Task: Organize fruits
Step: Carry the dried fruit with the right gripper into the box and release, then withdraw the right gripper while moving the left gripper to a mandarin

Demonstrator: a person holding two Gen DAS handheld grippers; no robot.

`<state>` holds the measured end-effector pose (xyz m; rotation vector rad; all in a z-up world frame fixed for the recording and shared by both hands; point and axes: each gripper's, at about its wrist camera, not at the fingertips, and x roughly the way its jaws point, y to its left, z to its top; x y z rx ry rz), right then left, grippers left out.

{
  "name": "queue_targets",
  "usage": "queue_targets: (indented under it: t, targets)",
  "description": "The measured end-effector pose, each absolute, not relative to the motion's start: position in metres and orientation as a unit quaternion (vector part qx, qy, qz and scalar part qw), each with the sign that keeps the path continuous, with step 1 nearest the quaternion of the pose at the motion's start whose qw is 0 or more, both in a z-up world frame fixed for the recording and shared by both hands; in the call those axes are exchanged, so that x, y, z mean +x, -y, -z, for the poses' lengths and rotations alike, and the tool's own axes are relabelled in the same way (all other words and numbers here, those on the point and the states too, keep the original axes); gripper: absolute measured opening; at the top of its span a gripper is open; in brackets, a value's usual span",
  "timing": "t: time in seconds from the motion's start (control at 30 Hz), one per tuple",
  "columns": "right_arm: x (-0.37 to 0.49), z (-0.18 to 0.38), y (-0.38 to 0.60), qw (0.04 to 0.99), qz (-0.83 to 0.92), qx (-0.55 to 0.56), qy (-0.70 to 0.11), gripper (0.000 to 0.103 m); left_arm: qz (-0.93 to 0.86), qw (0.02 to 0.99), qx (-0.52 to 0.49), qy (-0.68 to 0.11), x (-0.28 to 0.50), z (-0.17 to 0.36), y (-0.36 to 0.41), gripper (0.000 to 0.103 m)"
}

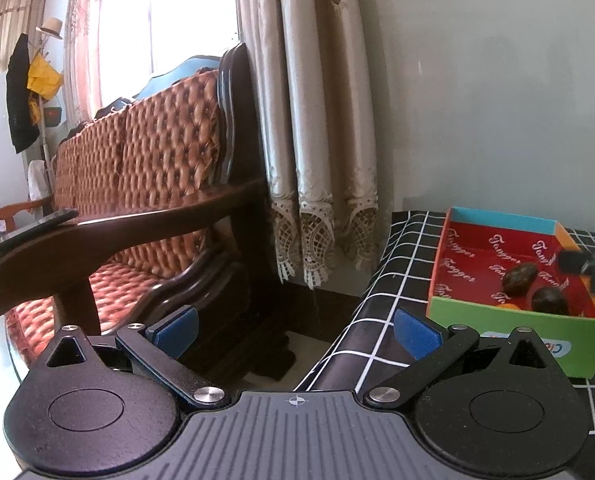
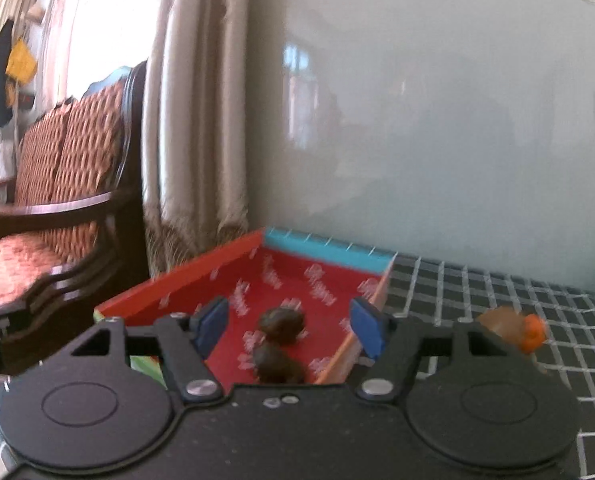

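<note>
A colourful cardboard box [image 1: 509,330] with a red printed floor stands on the black checked tablecloth [image 1: 393,280]. Two dark brown fruits [image 1: 519,278] [image 1: 549,300] lie in it, with a bit of an orange fruit [image 1: 507,306] beside them. My left gripper [image 1: 293,334] is open and empty, left of the box, over the table's edge. My right gripper [image 2: 289,330] is open and empty above the box [image 2: 185,280], with both dark fruits [image 2: 281,322] [image 2: 277,366] between its fingers. It shows blurred at the box's right wall in the left wrist view [image 1: 589,268].
A brown and orange object [image 2: 513,328], blurred, lies on the cloth right of the box. A wooden sofa [image 1: 145,184] with orange cushions stands left of the table. Beige curtains [image 1: 309,120] and a grey wall [image 2: 437,120] are behind.
</note>
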<state>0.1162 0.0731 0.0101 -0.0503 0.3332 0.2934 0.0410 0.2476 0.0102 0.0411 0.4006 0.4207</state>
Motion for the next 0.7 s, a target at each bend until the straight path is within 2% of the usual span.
queue_targets:
  t: [0.27,0.7]
  targets:
    - [0.106,-0.033,0.001,0.989,-0.073,0.028,-0.123,0.067,-0.188,0.964,0.016,-0.186,0.041,-0.017,-0.228,0.103]
    - [0.092,-0.034,0.073,0.991,-0.014,0.053,-0.125,0.067,-0.132,0.976,0.03,-0.169,0.048,-0.026,-0.164,0.103]
